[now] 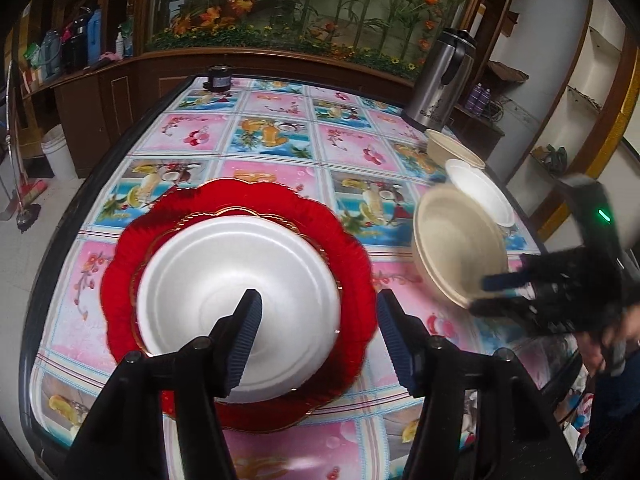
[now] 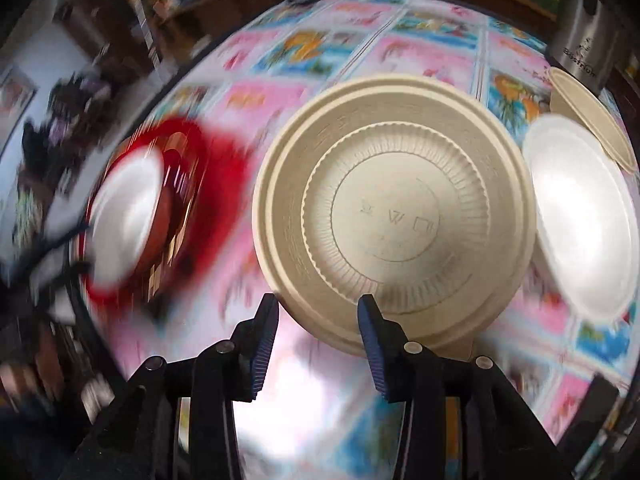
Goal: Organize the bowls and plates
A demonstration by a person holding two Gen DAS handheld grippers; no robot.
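Observation:
A white foam bowl (image 1: 240, 300) sits on a red scalloped plate (image 1: 352, 280) in the middle of the table. My left gripper (image 1: 318, 336) is open, its fingers hovering over the bowl's near edge. My right gripper (image 2: 318, 340) holds a beige bowl (image 2: 394, 216) by its rim, tilted above the table; the same bowl (image 1: 456, 240) shows at the right of the left wrist view. The red plate (image 2: 224, 176) and white bowl (image 2: 124, 208) appear blurred at the left of the right wrist view. A white foam bowl (image 2: 584, 216) and another beige bowl (image 2: 588, 112) lie at right.
The table (image 1: 280, 128) has a colourful fruit-pattern cloth. A steel thermos jug (image 1: 440, 80) stands at the far right corner, a small black object (image 1: 218, 78) at the far edge. Wooden cabinets stand behind.

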